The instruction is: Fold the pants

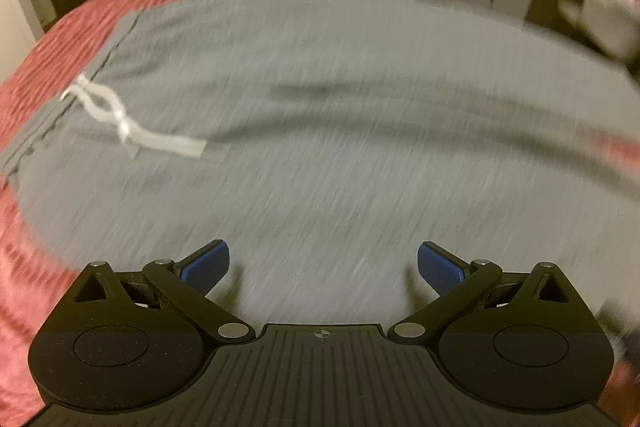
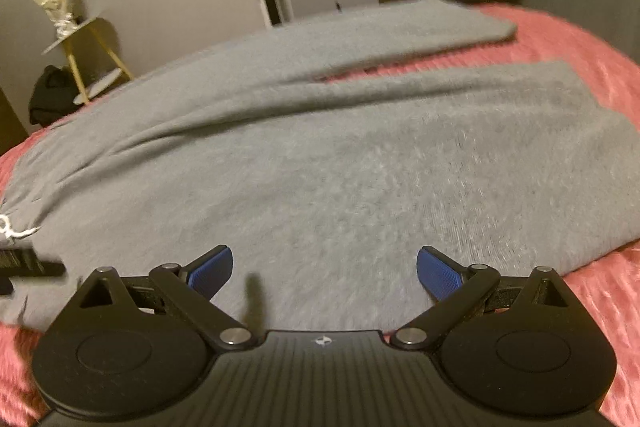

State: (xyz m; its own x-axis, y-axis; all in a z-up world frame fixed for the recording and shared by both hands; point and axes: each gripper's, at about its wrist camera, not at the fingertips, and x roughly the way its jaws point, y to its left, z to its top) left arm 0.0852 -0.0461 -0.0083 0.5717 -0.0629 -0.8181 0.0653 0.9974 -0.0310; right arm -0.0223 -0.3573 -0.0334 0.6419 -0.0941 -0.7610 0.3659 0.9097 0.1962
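Left wrist view: grey knit pants [image 1: 320,107] lie flat on a red textured bed [image 1: 36,75], their white flat drawstring [image 1: 132,123] knotted at the waistband on the left. The left gripper [image 1: 323,267] hovers over the fabric, jaws released, blue ribbed pads [image 1: 206,265] empty. Motion blur hides any writing.

Right wrist view: both legs stretch away, perhaps slightly parted. The right gripper [image 2: 324,269] is also released, above the near leg.
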